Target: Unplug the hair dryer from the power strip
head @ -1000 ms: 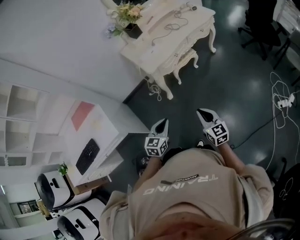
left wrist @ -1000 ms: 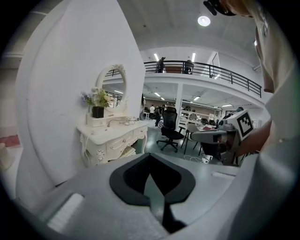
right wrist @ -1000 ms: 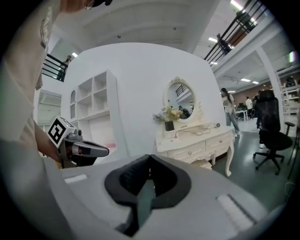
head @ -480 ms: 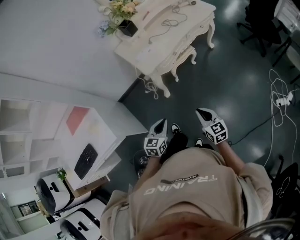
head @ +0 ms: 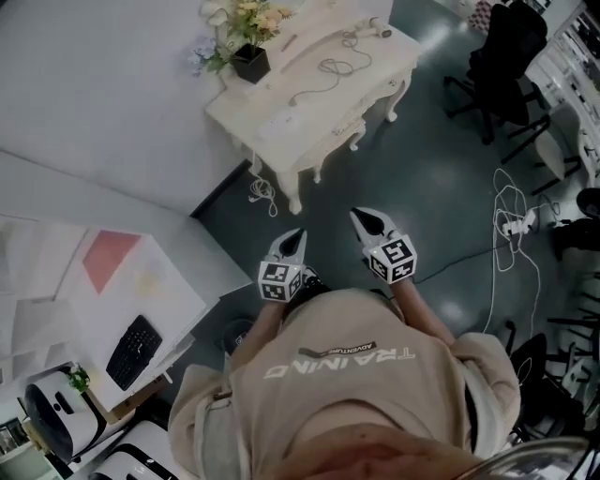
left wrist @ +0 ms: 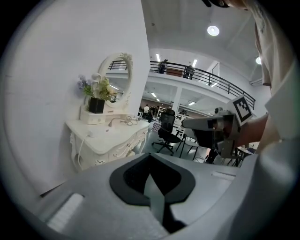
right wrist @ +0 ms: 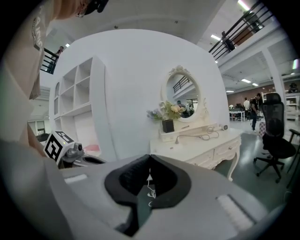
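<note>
Holding left gripper (head: 296, 237) and right gripper (head: 365, 221), jaws together on nothing, well apart from the pale hair dryer (right wrist: 223, 127) on the cream carved worktop (head: 367, 66). Might drag it off if pulled by cord (head: 330, 67), not plug.

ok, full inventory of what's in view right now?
table: 1, cream, against the wall ahead
flowers: 1 bunch, pale, in a black pot, table's left end
mirror: 1, oval, white frame, on the table at the wall
hair dryer: 1, white, table's right end
cord: 1, white, looped on the tabletop
chair: 1, black, right of the table
keyboard: 1, black, white desk at lower left
floor cable: 1, white, floor at right
left gripper: grey, shut, empty
right gripper: grey, shut, empty
</note>
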A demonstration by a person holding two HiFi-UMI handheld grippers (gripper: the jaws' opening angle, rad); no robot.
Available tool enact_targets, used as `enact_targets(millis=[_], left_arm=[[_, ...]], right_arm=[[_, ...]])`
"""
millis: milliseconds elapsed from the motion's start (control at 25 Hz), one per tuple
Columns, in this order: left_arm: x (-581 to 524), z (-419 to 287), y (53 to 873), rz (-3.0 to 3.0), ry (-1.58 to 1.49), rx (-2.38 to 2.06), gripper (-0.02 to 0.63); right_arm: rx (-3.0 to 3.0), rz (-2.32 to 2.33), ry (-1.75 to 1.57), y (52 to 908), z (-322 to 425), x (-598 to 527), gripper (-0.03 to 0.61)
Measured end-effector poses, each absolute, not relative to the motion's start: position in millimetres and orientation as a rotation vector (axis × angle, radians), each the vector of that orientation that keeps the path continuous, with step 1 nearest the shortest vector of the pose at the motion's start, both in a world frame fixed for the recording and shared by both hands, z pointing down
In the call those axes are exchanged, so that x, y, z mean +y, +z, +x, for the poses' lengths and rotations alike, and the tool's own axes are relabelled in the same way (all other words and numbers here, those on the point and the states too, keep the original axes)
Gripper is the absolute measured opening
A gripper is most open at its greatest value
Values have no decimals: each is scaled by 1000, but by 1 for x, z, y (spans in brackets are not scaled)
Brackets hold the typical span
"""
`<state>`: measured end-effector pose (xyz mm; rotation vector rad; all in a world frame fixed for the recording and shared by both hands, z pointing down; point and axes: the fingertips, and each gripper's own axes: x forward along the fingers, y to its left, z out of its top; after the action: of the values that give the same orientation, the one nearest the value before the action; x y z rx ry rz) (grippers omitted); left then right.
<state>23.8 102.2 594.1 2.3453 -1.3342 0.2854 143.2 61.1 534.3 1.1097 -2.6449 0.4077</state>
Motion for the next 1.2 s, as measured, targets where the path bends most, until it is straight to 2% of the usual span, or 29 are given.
enact_targets(millis=[160, 560, 1000, 1200], left_arm=[[67, 2, 608, 2384, 319, -1275, 3], [-4, -13, 643, 2300, 309, -1327, 3], [-126, 0, 586, 2290, 430, -1547, 3], [-160, 5, 589, 2146, 418, -1641, 3]], right_arm=[[-2606, 1125, 407, 541, 123, 41, 5], [-2533, 1164, 518, 572, 148, -24, 5], [-2758, 847, 496, 565, 152, -145, 5], [-2748, 757, 556, 585, 165, -180, 5]])
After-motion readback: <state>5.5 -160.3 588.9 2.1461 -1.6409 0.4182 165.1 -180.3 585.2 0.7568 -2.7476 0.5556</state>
